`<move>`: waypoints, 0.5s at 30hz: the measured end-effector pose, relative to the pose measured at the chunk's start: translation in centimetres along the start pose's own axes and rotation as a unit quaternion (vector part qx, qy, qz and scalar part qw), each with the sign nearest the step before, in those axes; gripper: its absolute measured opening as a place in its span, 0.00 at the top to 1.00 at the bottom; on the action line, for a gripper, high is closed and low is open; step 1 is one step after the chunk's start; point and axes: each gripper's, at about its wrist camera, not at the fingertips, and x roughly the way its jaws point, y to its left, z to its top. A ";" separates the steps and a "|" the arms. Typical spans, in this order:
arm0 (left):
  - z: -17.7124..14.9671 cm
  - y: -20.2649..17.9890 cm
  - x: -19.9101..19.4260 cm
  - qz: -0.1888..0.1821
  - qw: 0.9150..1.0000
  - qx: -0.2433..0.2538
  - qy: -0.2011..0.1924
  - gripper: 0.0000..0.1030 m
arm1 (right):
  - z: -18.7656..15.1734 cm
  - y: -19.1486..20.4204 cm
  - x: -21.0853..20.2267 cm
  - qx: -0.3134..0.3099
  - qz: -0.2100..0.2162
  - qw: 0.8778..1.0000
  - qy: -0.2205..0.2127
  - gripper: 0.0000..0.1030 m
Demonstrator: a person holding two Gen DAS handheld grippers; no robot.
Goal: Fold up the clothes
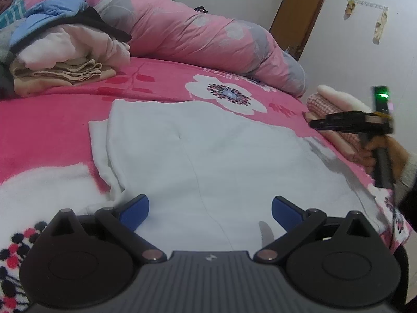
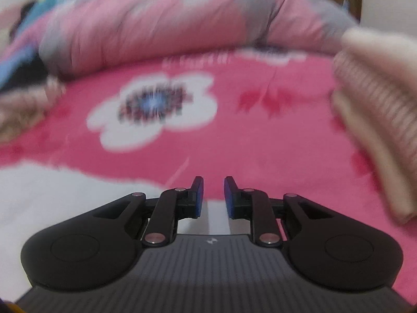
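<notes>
Two folded piles sit at the bed's (image 1: 65,120) edges: one left (image 1: 62,73), one right (image 1: 331,109). A white garment (image 1: 208,156) lies spread flat between them, one side tucked in, more folds probably left. Left gripper (image 1: 209,208) jaws wide open over it; right gripper (image 2: 213,195) jaws nearly closed, holding nothing.

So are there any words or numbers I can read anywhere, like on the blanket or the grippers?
No words or numbers can be read.
Pink blanket: a row of small printed marks near the white flower, too small and blurred to read.
Left hand-held gripper: a small pale logo on its body, a symbol, not letters.
Right hand-held gripper: the same small logo, no letters.
</notes>
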 end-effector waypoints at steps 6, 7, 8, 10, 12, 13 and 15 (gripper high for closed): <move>0.6 0.6 -0.6 -0.010 1.000 -0.027 -0.004 0.02 | -3.8 3.0 -7.2 -0.006 0.100 0.994 -0.036 0.69; 0.8 0.6 -1.1 -0.007 1.000 -0.028 -0.009 0.03 | -4.5 3.9 -7.8 -0.016 0.121 0.992 -0.039 0.67; 0.9 0.6 -1.7 -0.004 0.999 -0.030 -0.015 0.03 | -5.2 5.1 -8.2 -0.032 0.134 0.990 -0.036 0.65; 1.0 1.0 -3.2 0.006 0.999 -0.036 -0.031 0.03 | -6.7 8.4 -8.9 -0.089 0.151 0.984 -0.029 0.58; 0.8 2.0 -4.7 0.015 0.997 -0.056 -0.043 0.03 | -7.9 11.3 -9.6 -0.140 0.168 0.975 -0.035 0.51; 0.7 2.6 -5.4 0.020 0.996 -0.068 -0.048 0.03 | -8.3 12.5 -9.9 -0.160 0.177 0.970 -0.038 0.46; 0.5 4.1 -6.8 0.030 0.993 -0.098 -0.053 0.03 | -9.2 14.8 -10.5 -0.201 0.194 0.959 -0.044 0.41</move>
